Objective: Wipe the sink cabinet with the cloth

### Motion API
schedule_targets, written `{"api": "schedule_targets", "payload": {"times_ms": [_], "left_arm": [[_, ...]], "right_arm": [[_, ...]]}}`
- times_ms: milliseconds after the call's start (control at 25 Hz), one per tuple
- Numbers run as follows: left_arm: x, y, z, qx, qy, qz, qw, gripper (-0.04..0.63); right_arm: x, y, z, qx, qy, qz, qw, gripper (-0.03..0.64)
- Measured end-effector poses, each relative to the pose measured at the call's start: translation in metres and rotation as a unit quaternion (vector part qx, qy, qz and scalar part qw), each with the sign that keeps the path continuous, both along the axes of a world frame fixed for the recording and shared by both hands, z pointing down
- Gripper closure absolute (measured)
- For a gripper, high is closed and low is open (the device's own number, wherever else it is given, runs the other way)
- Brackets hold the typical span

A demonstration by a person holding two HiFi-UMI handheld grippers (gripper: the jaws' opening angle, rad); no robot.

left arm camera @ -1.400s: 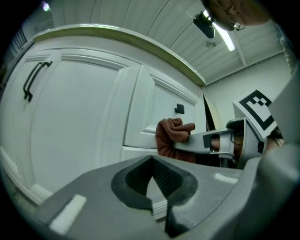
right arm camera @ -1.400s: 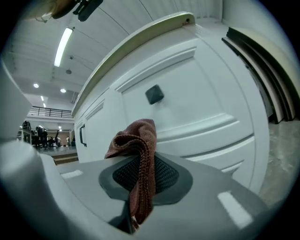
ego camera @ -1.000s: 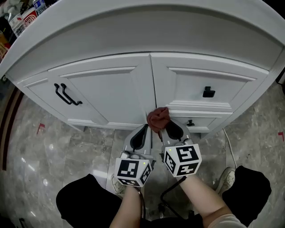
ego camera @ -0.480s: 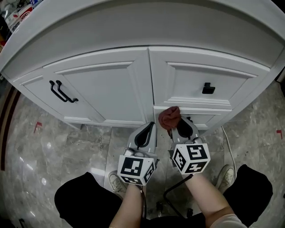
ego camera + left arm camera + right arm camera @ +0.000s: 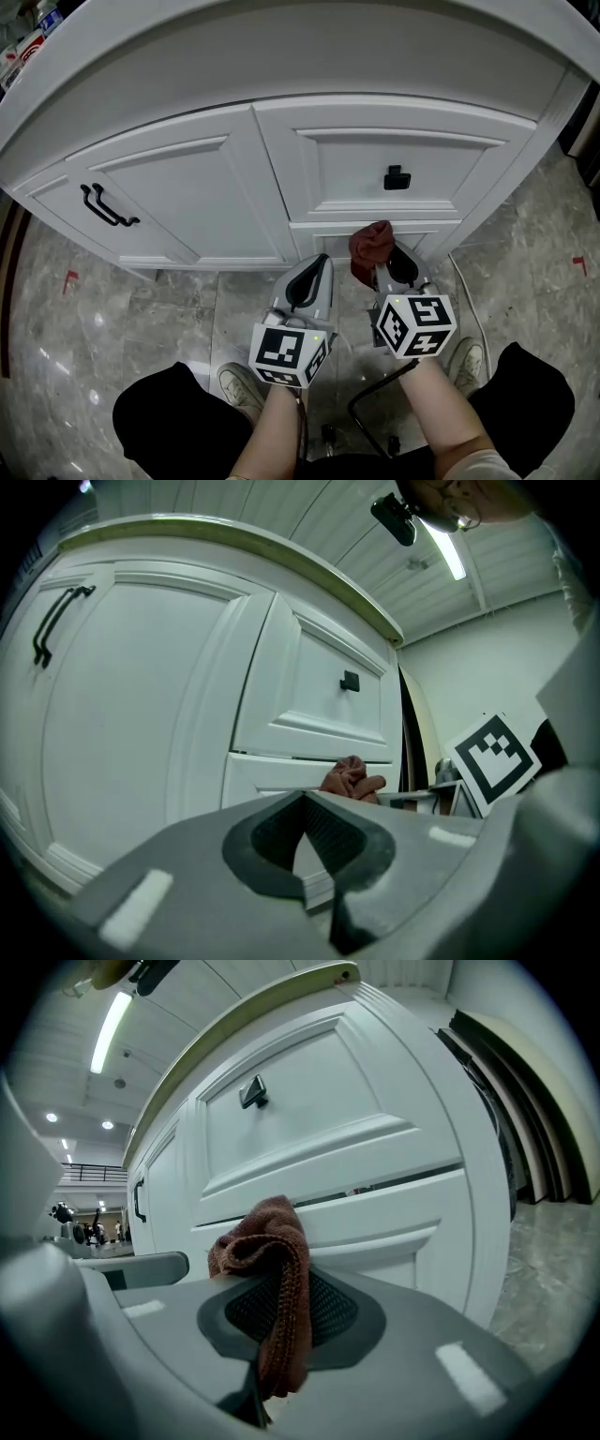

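Pinching cloth [image 5: 371, 246] tight: right gripper [image 5: 389, 270]; wad ahead of fingertips, against cabinet [image 5: 187, 187]. Left gripper [image 5: 309, 279] jaws together, nothing between.

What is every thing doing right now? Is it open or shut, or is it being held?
left claw: shut, holding nothing.
right claw: shut on the cloth.
cloth: bunched up, pinched in the right claw, in front of the lower drawer.
cabinet door: shut.
upper drawer: shut.
lower drawer: shut.
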State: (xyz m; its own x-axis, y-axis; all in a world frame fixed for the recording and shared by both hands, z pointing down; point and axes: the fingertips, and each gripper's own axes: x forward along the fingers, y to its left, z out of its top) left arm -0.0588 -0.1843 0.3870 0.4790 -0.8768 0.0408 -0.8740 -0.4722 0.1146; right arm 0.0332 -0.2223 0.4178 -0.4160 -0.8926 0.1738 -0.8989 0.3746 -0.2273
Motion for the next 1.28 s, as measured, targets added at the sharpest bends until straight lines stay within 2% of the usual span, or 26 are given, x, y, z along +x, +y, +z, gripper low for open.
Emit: {"api": "schedule_targets", "payload": {"times_ms": [280,480,640,840,1000,1160,1280], "left_arm": [[0.038,0.001,0.004,-0.001,-0.005,0.032,0.9995,0.595],[0.064,0.003,0.007,-0.002,-0.003,0.053,0.9986,0.595],[0.086,0.006,0.015,-0.006,-0.015,0.075,0.9970,0.595],[0.095,0.010,0.022,-0.010,-0.023,0.083,0.9963,0.595],[0.083,0.012,0.030,-0.017,-0.030,0.074,0.9967,0.595],[0.048,0.011,0.039,-0.027,-0.038,0.043,0.9980,0.595],[0.011,0.009,0.045,-0.035,-0.040,0.010,0.9985,0.595]], "right_arm": [[0.046,-0.001,-0.003,-0.003,0.000,0.044,0.999,0.528],[0.095,-0.002,-0.004,-0.005,0.005,0.096,0.995,0.529],[0.126,0.003,-0.011,0.004,0.008,0.137,0.991,0.529],[0.149,0.009,-0.012,0.000,-0.007,0.164,0.986,0.529],[0.114,0.015,-0.005,0.002,-0.005,0.131,0.991,0.529],[0.038,0.024,0.005,0.011,0.011,0.043,0.999,0.529],[-0.014,0.028,0.022,-0.001,0.011,-0.003,1.000,0.529]]}}
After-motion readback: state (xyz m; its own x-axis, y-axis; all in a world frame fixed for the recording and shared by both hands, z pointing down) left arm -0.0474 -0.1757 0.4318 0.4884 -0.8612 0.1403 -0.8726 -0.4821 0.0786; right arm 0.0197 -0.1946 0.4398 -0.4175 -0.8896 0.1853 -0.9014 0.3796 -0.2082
